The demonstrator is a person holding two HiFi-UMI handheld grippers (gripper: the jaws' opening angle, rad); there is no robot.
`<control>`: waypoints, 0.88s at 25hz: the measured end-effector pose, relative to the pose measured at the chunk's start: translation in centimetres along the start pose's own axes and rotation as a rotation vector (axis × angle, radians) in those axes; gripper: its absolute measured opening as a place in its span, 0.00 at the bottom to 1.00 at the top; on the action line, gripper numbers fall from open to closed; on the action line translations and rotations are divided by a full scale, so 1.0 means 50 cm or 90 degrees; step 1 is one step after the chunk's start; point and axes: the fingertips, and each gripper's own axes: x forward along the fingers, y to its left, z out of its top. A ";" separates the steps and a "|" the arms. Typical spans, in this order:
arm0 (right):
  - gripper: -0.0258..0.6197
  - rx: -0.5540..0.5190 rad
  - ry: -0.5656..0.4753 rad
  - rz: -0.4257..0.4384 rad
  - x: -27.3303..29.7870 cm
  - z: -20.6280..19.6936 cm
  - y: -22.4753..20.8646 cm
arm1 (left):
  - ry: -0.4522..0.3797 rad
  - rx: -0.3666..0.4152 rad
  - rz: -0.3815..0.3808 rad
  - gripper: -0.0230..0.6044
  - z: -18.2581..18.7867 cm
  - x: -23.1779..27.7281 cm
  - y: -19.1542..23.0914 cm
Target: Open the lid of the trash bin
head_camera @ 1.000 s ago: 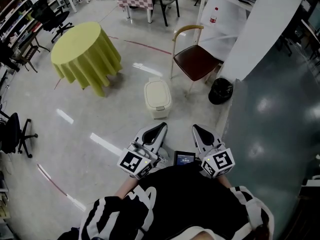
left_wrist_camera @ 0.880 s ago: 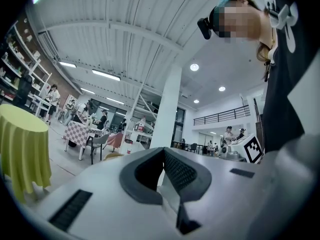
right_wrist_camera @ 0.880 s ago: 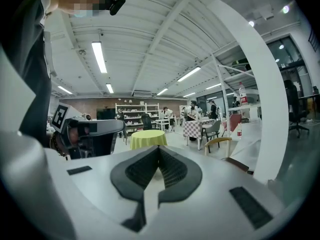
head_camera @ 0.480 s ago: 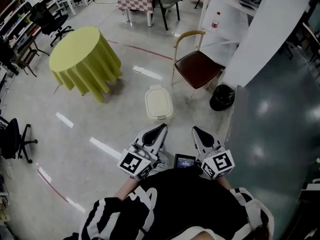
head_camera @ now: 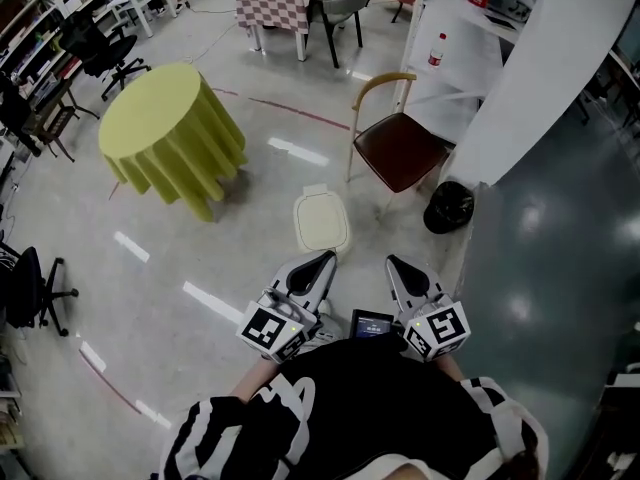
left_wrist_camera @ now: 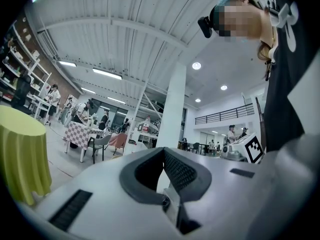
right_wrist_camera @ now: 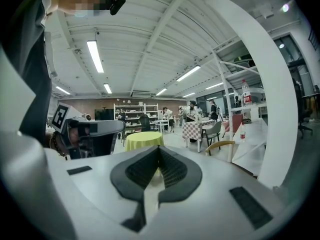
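Looking down in the head view: approach step, seemingly. Cream trash bin (head_camera: 321,221) on the floor, lid down, ahead of left claw (head_camera: 324,258) and right claw (head_camera: 394,263), untouched. Next: reach down, catch the lid's edge.

Left gripper view: pressed together, empty.

Right gripper view: likewise together, empty.

No legible writing; only square markers.

Furniture on a glossy hall floor (head_camera: 200,258).
A round table draped in yellow-green cloth (head_camera: 170,133) stands well apart from a red-seated chair (head_camera: 400,150); a black bag (head_camera: 446,208) sits beside a white pillar (head_camera: 540,68).
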 end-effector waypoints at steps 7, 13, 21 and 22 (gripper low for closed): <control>0.05 -0.002 -0.003 -0.023 0.058 0.026 -0.051 | -0.001 0.001 -0.009 0.05 0.024 0.042 0.062; 0.05 -0.013 -0.003 -0.034 0.115 0.055 -0.079 | -0.001 0.002 -0.014 0.05 0.042 0.080 0.120; 0.05 -0.013 -0.006 -0.038 0.192 0.062 -0.106 | -0.003 0.002 -0.018 0.05 0.052 0.116 0.197; 0.05 -0.014 -0.003 -0.038 0.202 0.062 -0.109 | -0.002 0.001 -0.017 0.05 0.053 0.119 0.207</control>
